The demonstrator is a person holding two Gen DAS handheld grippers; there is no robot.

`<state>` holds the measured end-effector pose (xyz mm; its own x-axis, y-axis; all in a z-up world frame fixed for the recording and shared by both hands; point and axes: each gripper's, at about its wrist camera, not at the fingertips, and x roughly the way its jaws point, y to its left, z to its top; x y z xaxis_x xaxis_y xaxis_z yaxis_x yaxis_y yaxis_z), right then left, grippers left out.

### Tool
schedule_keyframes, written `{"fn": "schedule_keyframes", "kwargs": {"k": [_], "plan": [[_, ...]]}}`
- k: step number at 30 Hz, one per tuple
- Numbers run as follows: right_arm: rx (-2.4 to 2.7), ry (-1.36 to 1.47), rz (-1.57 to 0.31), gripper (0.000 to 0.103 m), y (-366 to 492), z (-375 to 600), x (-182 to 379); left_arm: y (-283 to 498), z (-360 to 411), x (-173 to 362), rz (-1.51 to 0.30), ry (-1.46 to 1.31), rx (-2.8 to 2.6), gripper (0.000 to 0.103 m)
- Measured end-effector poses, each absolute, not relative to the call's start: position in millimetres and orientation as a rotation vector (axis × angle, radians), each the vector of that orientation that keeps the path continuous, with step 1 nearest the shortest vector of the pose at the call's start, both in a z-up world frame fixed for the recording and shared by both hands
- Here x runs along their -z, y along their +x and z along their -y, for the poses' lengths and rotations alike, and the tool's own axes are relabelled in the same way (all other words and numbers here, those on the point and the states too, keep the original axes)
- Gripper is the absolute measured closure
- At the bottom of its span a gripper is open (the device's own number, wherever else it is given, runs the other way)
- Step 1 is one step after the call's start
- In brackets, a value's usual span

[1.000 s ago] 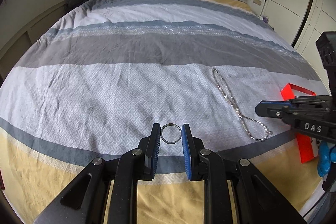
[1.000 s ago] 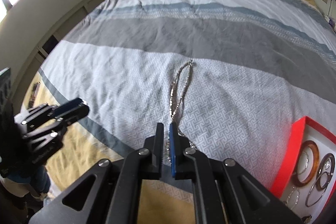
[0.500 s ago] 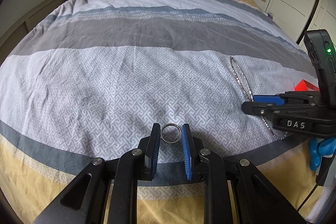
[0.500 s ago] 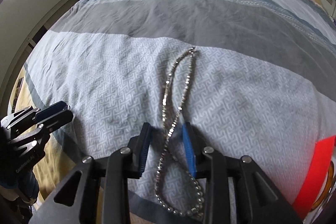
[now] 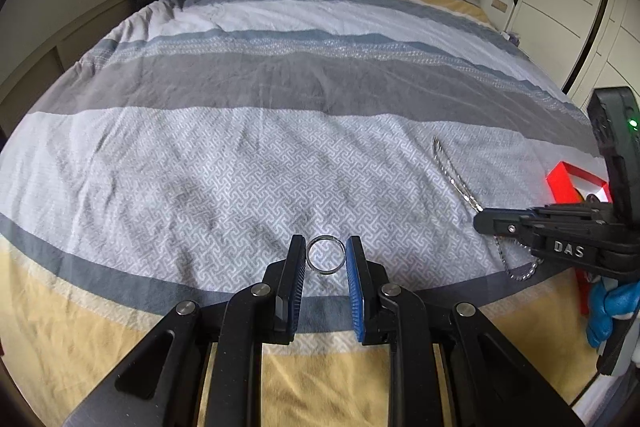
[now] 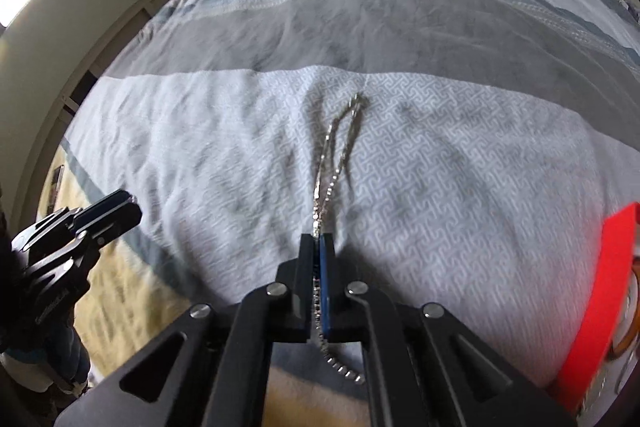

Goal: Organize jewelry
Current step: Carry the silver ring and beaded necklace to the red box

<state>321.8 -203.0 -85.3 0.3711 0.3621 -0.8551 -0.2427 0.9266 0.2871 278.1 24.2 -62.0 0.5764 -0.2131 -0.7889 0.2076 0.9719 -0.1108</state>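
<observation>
Left wrist view: the left hand-held gripper (image 5: 326, 259) stands narrowly parted, its blue pads pressing either side of a silver ring (image 5: 325, 253) held above the striped bedspread (image 5: 224, 163). Off to the right, the right hand-held gripper (image 5: 480, 221) reaches in low over a silver chain necklace (image 5: 452, 175), with the red jewelry tray (image 5: 562, 183) just behind it.

Right wrist view: the right hand-held gripper (image 6: 319, 239) is fully closed on the chain necklace (image 6: 334, 167), pinched part-way along. Its long axis runs straight ahead of the fingers across the bed, the near tail dangling below. The red tray (image 6: 596, 291) lies to the right, nearer this hand, so the coming carry probably goes rightward.
</observation>
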Motion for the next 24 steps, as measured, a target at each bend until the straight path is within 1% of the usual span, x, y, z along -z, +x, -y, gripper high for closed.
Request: {"fn": "schedule_keyframes", "kwargs": {"k": [12,24], "plan": [[-0.405,0.176,-0.988,0.101,268,227,7,235,-7,8,-0.851,0.005,0.255,0.083],[-0.348,0.194,-0.872,0.101,206,283,-53,190,47,-39,-0.773,0.033,0.332,0.083]]}}
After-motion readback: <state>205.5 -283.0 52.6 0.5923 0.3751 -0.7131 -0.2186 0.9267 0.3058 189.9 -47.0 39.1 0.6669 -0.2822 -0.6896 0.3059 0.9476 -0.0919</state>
